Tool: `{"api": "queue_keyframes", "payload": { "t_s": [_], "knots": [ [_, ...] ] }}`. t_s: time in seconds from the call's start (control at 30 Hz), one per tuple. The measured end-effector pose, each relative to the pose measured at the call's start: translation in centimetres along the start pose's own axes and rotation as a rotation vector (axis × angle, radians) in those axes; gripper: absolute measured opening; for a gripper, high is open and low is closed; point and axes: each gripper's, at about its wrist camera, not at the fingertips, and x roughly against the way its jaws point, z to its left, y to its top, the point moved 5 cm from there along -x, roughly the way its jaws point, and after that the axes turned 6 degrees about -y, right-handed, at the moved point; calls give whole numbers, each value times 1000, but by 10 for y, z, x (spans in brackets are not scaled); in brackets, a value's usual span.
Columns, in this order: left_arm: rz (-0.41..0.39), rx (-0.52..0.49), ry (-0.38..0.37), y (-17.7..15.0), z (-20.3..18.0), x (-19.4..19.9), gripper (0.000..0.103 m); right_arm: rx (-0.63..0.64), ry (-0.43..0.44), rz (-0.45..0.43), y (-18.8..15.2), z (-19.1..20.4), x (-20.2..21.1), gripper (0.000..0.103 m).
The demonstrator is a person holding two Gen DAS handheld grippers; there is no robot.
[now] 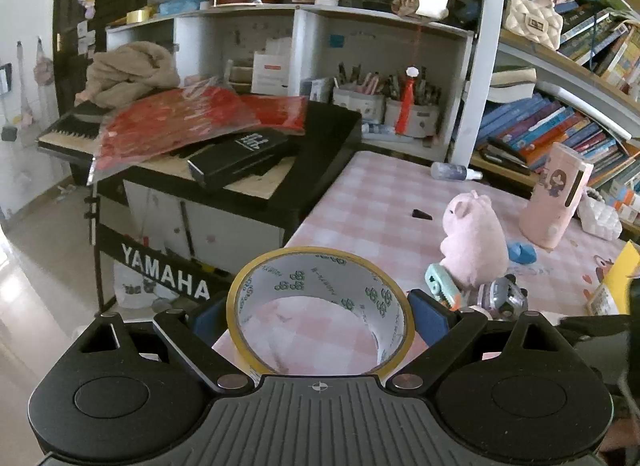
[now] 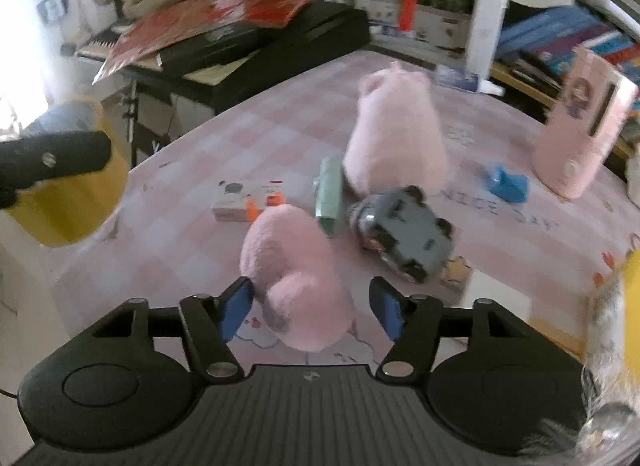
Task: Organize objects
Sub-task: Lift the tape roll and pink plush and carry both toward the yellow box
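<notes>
Pink checked table (image 1: 372, 201) — left gripper (image 1: 320, 316) clamps a tape roll (image 1: 320, 306); right gripper (image 2: 310, 308) straddles a pink plush (image 2: 298, 278), seemingly unpinched.

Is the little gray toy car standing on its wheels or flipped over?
Flipped over. In the right wrist view the toy car shows its flat gray underside and black wheels facing up, lying on the pink checked table.

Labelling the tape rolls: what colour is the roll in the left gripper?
Yellowish tape roll, pale printed core; left wrist view.
</notes>
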Motion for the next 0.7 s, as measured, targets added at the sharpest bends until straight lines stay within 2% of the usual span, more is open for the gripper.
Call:
{"api": "queue_keyframes", "payload": {
  "t_s": [0.1,0.27,0.53,0.7],
  "knots": [
    [1,-1,1,-1,4,3,94,38,16,-3,2,9,-9,54],
    [-8,-5,-19,1,4,9,94,74,-6,-15,3,13,-10,50],
    [-30,-62,-129,-1,-15,24,94,-141,-56,-114,5,-10,62,50],
    [-25,-113,-222,-11,-30,40,94,-246,-112,-160,-15,-16,112,50]
  ]
}}
